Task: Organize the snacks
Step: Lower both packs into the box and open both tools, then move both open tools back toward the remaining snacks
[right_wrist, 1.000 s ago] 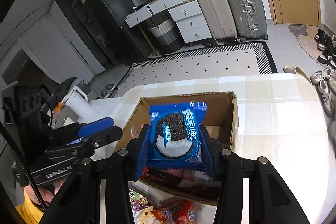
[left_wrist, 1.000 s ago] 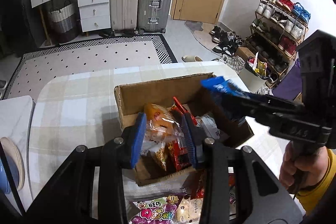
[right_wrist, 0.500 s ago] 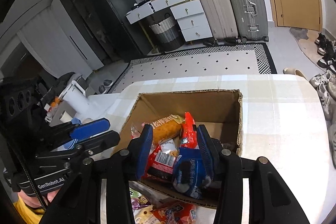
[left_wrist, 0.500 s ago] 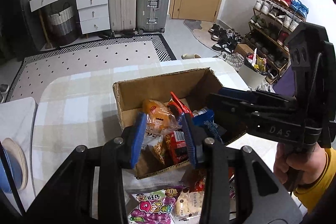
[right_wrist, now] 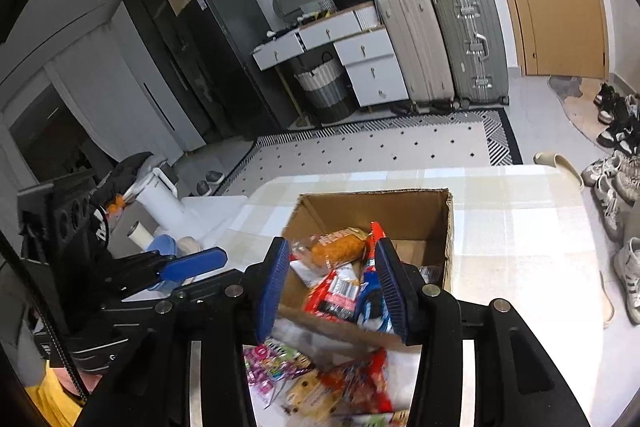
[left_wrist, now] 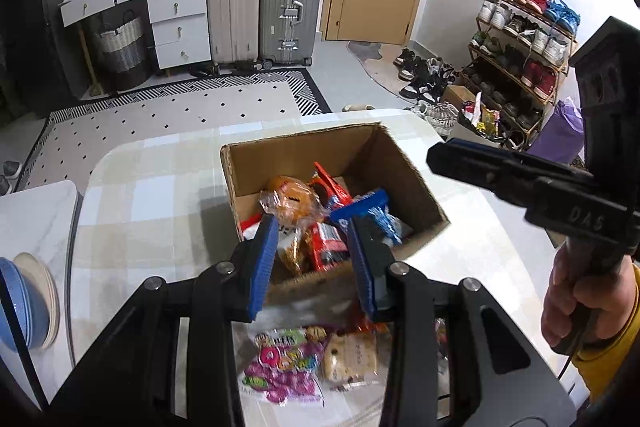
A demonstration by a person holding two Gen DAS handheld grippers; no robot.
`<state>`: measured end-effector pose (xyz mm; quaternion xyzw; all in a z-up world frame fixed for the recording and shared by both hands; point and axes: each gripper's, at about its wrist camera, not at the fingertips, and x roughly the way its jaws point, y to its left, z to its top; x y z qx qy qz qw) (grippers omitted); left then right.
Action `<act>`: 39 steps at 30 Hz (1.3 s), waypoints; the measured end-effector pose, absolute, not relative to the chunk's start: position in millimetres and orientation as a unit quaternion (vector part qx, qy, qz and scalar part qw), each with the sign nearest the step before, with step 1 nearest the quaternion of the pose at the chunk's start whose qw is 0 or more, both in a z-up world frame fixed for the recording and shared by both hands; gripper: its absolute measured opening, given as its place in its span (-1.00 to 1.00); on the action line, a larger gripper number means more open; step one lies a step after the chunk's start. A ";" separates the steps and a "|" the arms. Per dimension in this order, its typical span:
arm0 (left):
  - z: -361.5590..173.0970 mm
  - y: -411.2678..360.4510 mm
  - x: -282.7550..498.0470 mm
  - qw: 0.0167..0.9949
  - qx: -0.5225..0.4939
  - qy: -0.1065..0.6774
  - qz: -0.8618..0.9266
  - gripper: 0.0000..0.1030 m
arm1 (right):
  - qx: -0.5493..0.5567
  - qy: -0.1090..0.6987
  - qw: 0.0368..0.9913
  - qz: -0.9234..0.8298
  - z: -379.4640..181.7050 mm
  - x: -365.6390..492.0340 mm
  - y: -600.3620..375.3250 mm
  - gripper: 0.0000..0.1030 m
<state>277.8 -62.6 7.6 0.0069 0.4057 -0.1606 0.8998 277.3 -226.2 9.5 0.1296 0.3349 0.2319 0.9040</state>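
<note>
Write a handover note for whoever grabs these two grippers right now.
Left gripper: open, empty, above the box's near edge.
Right gripper: jaws opening, nothing between them, above the box.
Box sits on the table and holds the blue cookie pack, an orange bun pack and red packs.
Left to do: the pink candy bag, a biscuit pack and a red pack lie on the table in front of the box.

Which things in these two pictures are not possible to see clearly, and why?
- Loose snacks on the table, right wrist view: blurred, labels unreadable.
- Cardboard box floor, both views: covered by packets.
- Blue cookie pack, left wrist view: partly behind left gripper finger.
- Right gripper: jaws opening, nothing between them.
</note>
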 end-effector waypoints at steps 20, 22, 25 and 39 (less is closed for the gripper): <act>53.3 -49.3 94.4 0.942 -0.004 0.296 -0.156 0.65 | 0.153 0.177 0.943 0.236 32.1 58.7 -226.6 0.92; 50.1 -40.9 80.1 0.949 -0.007 0.281 -0.142 0.81 | 0.160 0.160 0.945 0.238 22.2 34.7 -224.2 0.93; 44.7 -24.5 61.5 0.955 -0.033 0.264 -0.130 0.98 | 0.143 0.152 0.954 0.213 5.6 15.3 -218.9 0.93; -60.1 -0.5 19.3 0.943 -0.037 0.323 -0.076 0.98 | 0.198 0.232 0.938 0.166 -88.2 10.8 -236.5 0.94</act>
